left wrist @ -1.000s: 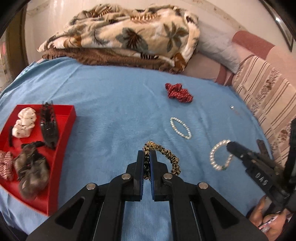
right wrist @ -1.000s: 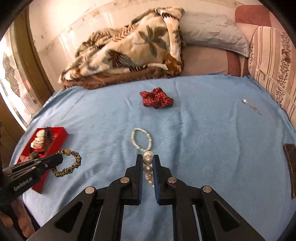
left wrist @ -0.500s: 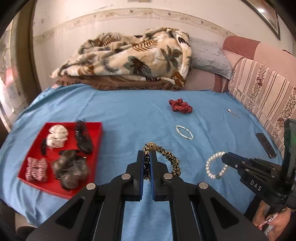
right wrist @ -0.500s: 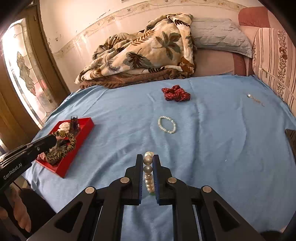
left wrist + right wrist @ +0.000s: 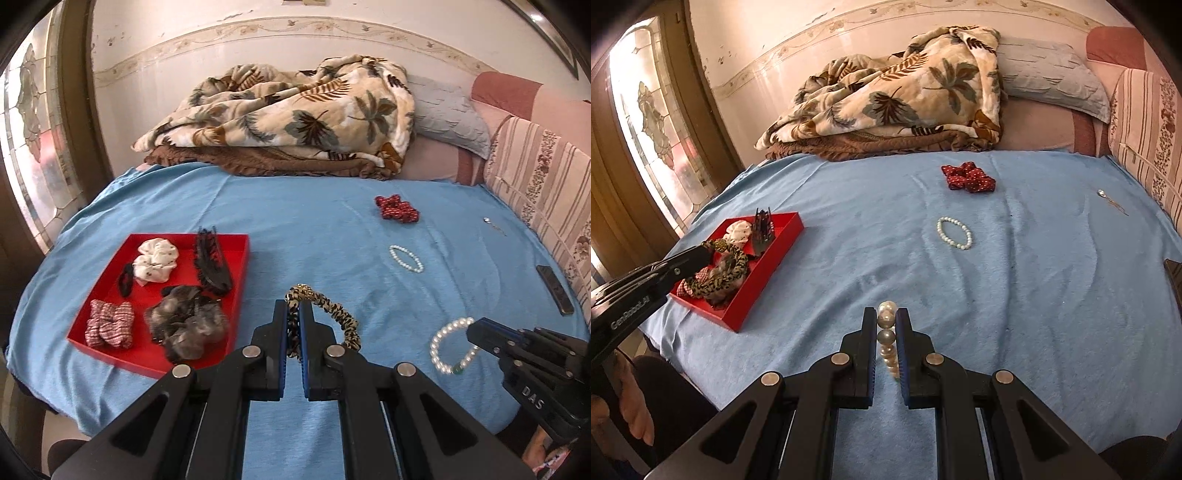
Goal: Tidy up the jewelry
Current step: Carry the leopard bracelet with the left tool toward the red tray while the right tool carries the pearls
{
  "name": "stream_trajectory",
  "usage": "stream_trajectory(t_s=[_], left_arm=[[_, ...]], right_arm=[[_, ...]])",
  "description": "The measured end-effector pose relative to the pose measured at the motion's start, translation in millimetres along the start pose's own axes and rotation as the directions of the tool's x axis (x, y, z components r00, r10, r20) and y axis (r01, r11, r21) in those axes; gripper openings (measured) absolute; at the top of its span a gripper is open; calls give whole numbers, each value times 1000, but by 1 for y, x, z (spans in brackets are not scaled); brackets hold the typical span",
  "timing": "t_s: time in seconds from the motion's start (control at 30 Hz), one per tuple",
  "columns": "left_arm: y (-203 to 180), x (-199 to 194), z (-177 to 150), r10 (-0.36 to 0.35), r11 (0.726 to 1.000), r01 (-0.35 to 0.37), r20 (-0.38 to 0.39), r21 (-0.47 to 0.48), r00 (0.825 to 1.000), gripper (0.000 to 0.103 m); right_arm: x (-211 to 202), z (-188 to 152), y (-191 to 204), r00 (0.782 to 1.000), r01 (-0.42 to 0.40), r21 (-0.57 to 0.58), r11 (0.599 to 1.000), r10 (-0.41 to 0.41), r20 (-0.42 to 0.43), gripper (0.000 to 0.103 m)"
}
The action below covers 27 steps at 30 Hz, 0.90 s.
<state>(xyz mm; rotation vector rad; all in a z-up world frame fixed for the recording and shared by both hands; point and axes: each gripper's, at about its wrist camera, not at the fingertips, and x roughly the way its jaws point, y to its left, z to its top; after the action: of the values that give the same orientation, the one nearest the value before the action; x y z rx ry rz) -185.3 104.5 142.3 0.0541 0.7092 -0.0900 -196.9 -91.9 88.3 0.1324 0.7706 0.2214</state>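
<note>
My left gripper (image 5: 293, 314) is shut on a leopard-print scrunchie (image 5: 334, 315), held above the blue bedsheet just right of the red tray (image 5: 242, 273). From the right wrist view that scrunchie (image 5: 727, 271) hangs in front of the tray (image 5: 768, 262). My right gripper (image 5: 887, 317) is shut on a large-bead pearl bracelet (image 5: 886, 321), lifted off the sheet; from the left wrist view it (image 5: 448, 345) dangles from the right gripper (image 5: 476, 334). A small pearl bracelet (image 5: 954, 232) and a red dotted scrunchie (image 5: 967, 178) lie on the sheet further back.
The tray holds a white scrunchie (image 5: 155, 260), a black claw clip (image 5: 212, 266), a checked bow (image 5: 110, 328) and a grey furry scrunchie (image 5: 186, 326). A hairpin (image 5: 1112, 201) and a dark flat object (image 5: 554, 290) lie near the right edge. A folded blanket (image 5: 295, 118) and pillows sit at the back.
Both grippers have lifted and pulled back with their items still held. The left one has swung toward the tray, so the whole tray shows.
</note>
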Motion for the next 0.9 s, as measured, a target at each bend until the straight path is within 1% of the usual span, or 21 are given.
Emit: stream_trajectory(t_s=[0.43, 0.9], left_arm=[[34, -1, -4, 43, 998, -43, -7, -44, 999, 6], [77, -2, -4, 80, 990, -80, -4, -117, 997, 6]], right_arm=[[-3, 6, 38, 1000, -13, -75, 997, 13, -3, 11], [13, 24, 77, 999, -47, -143, 989, 44, -26, 11]])
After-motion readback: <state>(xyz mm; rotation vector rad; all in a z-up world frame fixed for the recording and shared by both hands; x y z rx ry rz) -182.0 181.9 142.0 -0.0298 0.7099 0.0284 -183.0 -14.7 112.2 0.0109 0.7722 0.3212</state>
